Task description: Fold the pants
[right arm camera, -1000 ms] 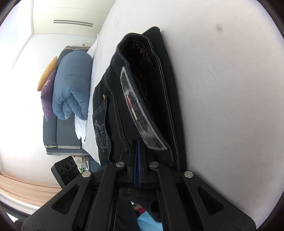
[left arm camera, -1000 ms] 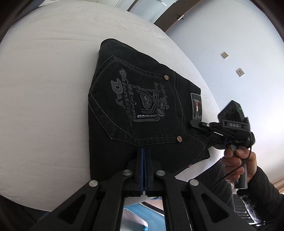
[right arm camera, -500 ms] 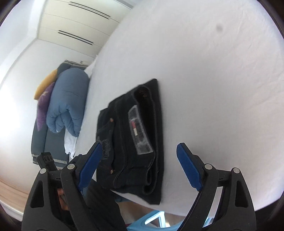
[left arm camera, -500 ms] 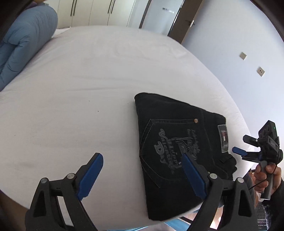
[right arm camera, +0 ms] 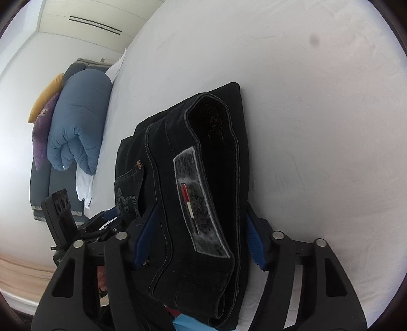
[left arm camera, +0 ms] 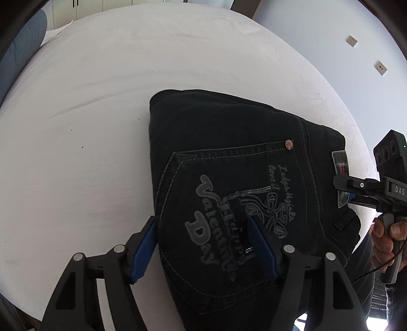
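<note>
The black jeans (left arm camera: 229, 178) lie folded into a compact stack at the near edge of the white bed (left arm camera: 101, 101), back pocket with grey lettering facing up. My left gripper (left arm camera: 203, 244) is open, its blue pads straddling the near side edge of the stack. My right gripper (right arm camera: 198, 234) is open around the waistband end, where a grey label (right arm camera: 198, 203) shows. The right gripper also shows in the left wrist view (left arm camera: 356, 191), and the left gripper in the right wrist view (right arm camera: 109, 216).
A rolled blue duvet (right arm camera: 78, 122) with purple and yellow cushions (right arm camera: 43, 119) lies at the bed's far end. Wardrobe doors (right arm camera: 84, 17) stand behind. The bed edge runs just under both grippers.
A second ago both grippers were shut on the jeans. They opened and drew back, and now both have closed in again, jaws open around the stack's edges.
</note>
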